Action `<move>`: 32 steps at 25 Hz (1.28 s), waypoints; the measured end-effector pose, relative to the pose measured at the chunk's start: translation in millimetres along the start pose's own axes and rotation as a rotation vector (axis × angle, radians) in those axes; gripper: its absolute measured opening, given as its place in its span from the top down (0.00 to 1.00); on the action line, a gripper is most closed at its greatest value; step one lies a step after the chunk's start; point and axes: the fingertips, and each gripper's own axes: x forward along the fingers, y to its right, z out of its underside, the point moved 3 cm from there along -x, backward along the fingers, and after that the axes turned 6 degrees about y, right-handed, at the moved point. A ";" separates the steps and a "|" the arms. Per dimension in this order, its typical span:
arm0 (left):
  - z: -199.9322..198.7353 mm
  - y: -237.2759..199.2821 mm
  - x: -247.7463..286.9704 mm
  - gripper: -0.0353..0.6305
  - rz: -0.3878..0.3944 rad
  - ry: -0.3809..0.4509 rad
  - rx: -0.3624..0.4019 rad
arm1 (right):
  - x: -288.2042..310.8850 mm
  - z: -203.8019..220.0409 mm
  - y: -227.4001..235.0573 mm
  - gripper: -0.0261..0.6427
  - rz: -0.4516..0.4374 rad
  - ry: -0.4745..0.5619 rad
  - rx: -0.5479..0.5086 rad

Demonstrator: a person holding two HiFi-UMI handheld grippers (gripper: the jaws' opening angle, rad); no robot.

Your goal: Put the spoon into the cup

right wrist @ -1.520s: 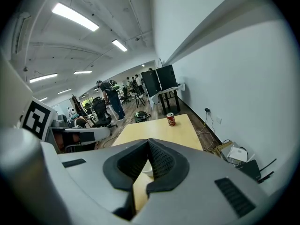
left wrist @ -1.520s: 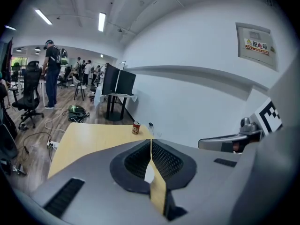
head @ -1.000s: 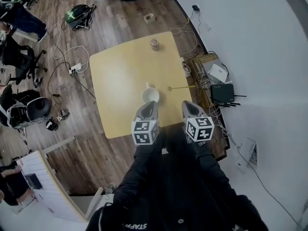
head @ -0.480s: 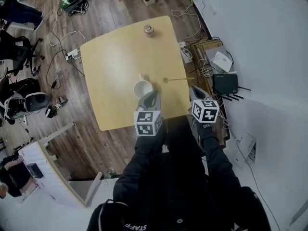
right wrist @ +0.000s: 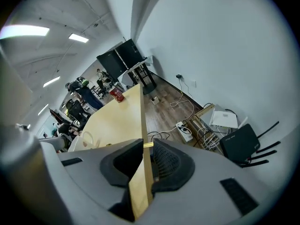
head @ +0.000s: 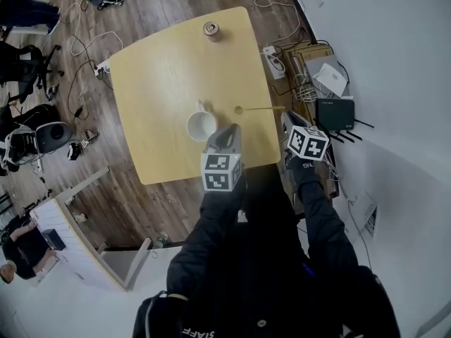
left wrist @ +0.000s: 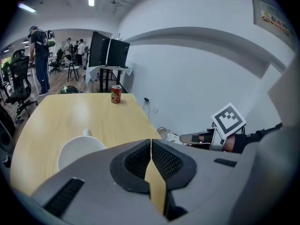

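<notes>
A white cup (head: pixel 201 125) stands on the yellow table (head: pixel 162 83), near its front edge. To the cup's right lies a thin golden spoon (head: pixel 258 108), bowl toward the cup and handle toward the table's right edge. My left gripper (head: pixel 227 134) hovers just right of the cup, shut and empty. In the left gripper view the cup (left wrist: pixel 78 150) sits low left of the closed left gripper (left wrist: pixel 151 146). My right gripper (head: pixel 287 120) is by the spoon's handle end, jaws opening with a narrow gap. In the right gripper view nothing is pressed in the right gripper (right wrist: pixel 146 150).
A red can (head: pixel 211 29) stands at the table's far edge. Right of the table, by the white wall, lie a power strip (head: pixel 274 60), tangled cables, a white box (head: pixel 331 78) and a black router (head: pixel 334 114). Chairs and people are far left.
Both grippers have come down and forward over the table's front edge. The left one now sits just right of the cup, and the right one has closed in on the spoon's handle end.
</notes>
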 end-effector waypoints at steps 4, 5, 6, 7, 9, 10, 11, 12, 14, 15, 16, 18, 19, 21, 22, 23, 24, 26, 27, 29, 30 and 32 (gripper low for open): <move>5.4 -3.4 1.2 0.89 -0.018 -0.023 -0.005 | 19.8 2.4 13.5 0.80 -0.013 -0.017 0.067; 6.2 -4.4 1.7 0.89 -0.025 -0.026 -0.008 | 23.7 2.3 15.5 0.80 -0.017 -0.020 0.069; 7.1 -5.1 2.4 0.89 -0.033 -0.029 -0.012 | 27.1 2.1 17.7 0.80 -0.021 -0.022 0.072; 8.3 -5.4 3.4 0.89 -0.039 -0.031 -0.017 | 29.6 1.5 20.0 0.80 -0.023 -0.023 0.076; 10.5 -5.2 5.2 0.89 -0.045 -0.036 -0.027 | 32.0 -1.7 23.4 0.78 -0.019 -0.023 0.087; 11.0 -5.4 5.7 0.89 -0.047 -0.036 -0.030 | 33.2 -2.6 24.4 0.77 -0.020 -0.024 0.098; 11.5 -5.8 5.9 0.89 -0.048 -0.036 -0.033 | 35.1 -2.4 25.2 0.75 -0.023 -0.026 0.114; 11.9 -6.3 5.8 0.89 -0.050 -0.035 -0.036 | 37.5 -1.1 26.3 0.74 -0.028 -0.030 0.132; 13.2 -7.7 5.6 0.89 -0.057 -0.034 -0.041 | 43.4 3.2 29.3 0.71 -0.040 -0.044 0.164; 13.9 -9.0 5.4 0.89 -0.062 -0.035 -0.043 | 46.7 5.4 30.4 0.71 -0.049 -0.053 0.180; 14.9 -10.9 5.0 0.89 -0.067 -0.036 -0.045 | 49.9 7.4 30.5 0.71 -0.062 -0.060 0.199; 17.8 -14.8 2.9 0.89 -0.078 -0.038 -0.045 | 53.9 9.9 28.0 0.72 -0.098 -0.064 0.248; 18.8 -15.8 1.8 0.89 -0.082 -0.038 -0.047 | 54.4 10.1 26.4 0.75 -0.114 -0.060 0.269; 19.3 -16.9 -0.2 0.89 -0.089 -0.038 -0.054 | 53.2 8.9 23.7 0.83 -0.139 -0.048 0.296; 18.5 -17.2 -1.6 0.89 -0.090 -0.038 -0.059 | 51.9 7.7 22.0 0.85 -0.150 -0.042 0.310; 17.2 -17.2 -3.2 0.89 -0.091 -0.036 -0.063 | 50.1 6.2 20.0 0.86 -0.164 -0.036 0.331; 16.0 -17.2 -4.8 0.89 -0.090 -0.033 -0.065 | 47.8 4.2 17.8 0.87 -0.184 -0.027 0.358; 15.7 -18.3 -8.1 0.89 -0.094 -0.026 -0.067 | 41.5 -0.8 13.0 0.89 -0.232 0.000 0.415; 15.8 -19.0 -9.8 0.89 -0.096 -0.022 -0.070 | 37.8 -3.7 10.4 0.90 -0.255 0.014 0.437; 14.7 -20.3 -13.2 0.89 -0.099 -0.013 -0.082 | 30.8 -9.9 5.0 0.91 -0.292 0.038 0.461; 13.2 -21.3 -14.9 0.89 -0.101 -0.007 -0.088 | 27.7 -13.1 2.0 0.92 -0.307 0.047 0.467; 9.3 -23.7 -18.7 0.89 -0.108 0.007 -0.096 | 21.9 -20.6 -4.0 0.92 -0.329 0.066 0.477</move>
